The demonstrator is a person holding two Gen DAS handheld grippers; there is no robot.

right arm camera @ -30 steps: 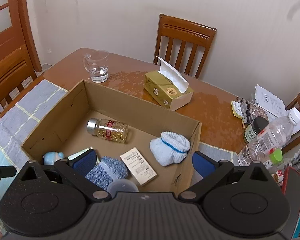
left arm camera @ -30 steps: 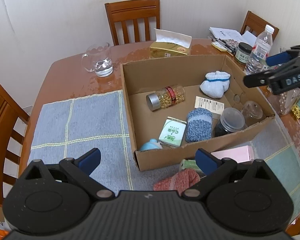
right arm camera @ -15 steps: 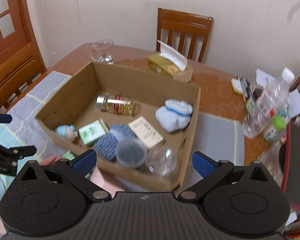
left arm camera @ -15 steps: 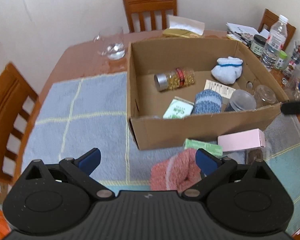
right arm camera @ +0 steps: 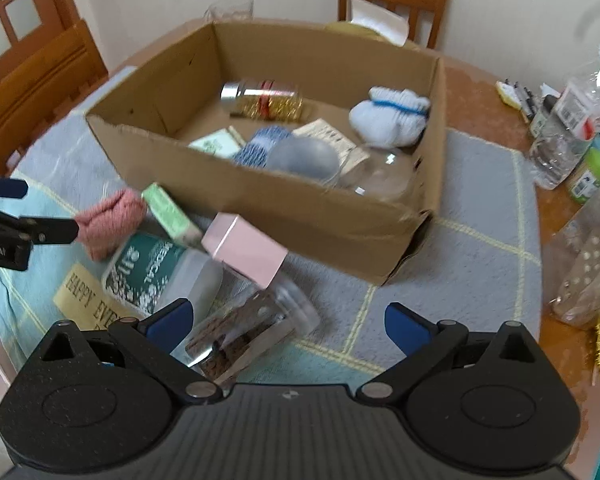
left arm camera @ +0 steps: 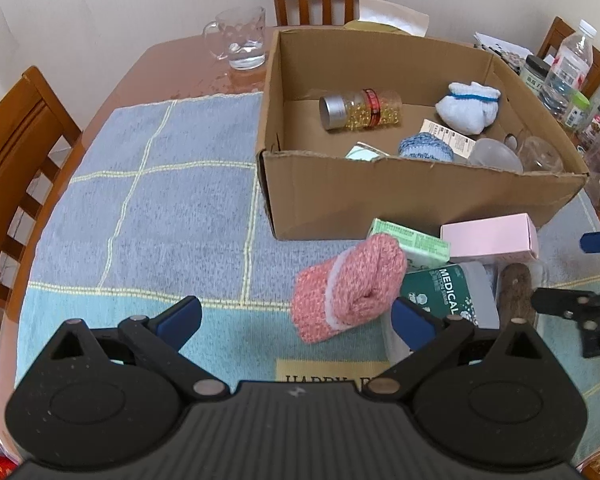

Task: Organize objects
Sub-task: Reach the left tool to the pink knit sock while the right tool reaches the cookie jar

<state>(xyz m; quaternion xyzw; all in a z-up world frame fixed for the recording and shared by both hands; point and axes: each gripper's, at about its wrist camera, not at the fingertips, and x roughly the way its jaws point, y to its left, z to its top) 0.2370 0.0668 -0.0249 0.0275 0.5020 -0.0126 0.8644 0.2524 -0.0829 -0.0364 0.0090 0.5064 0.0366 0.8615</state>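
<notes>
The left claw [left arm camera: 296,318] hangs spread wide and empty over the counter, with the pink sock roll [left arm camera: 350,282] lying just ahead between its tips, long axis slanting toward the cardboard box [left arm camera: 400,204]. The right claw [right arm camera: 286,320], likewise agape and empty, sits nearer the clear jar [right arm camera: 248,330].

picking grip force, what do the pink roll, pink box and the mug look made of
Pink roll: soft knitted yarn, matte, ribbed stitches visible, probably a rolled sock. Pink box: seems thin card, smooth matte faces with crisp folded edges. Mug: clear and glossy with a handle, likely glass, though clear plastic cannot be ruled out.
</notes>
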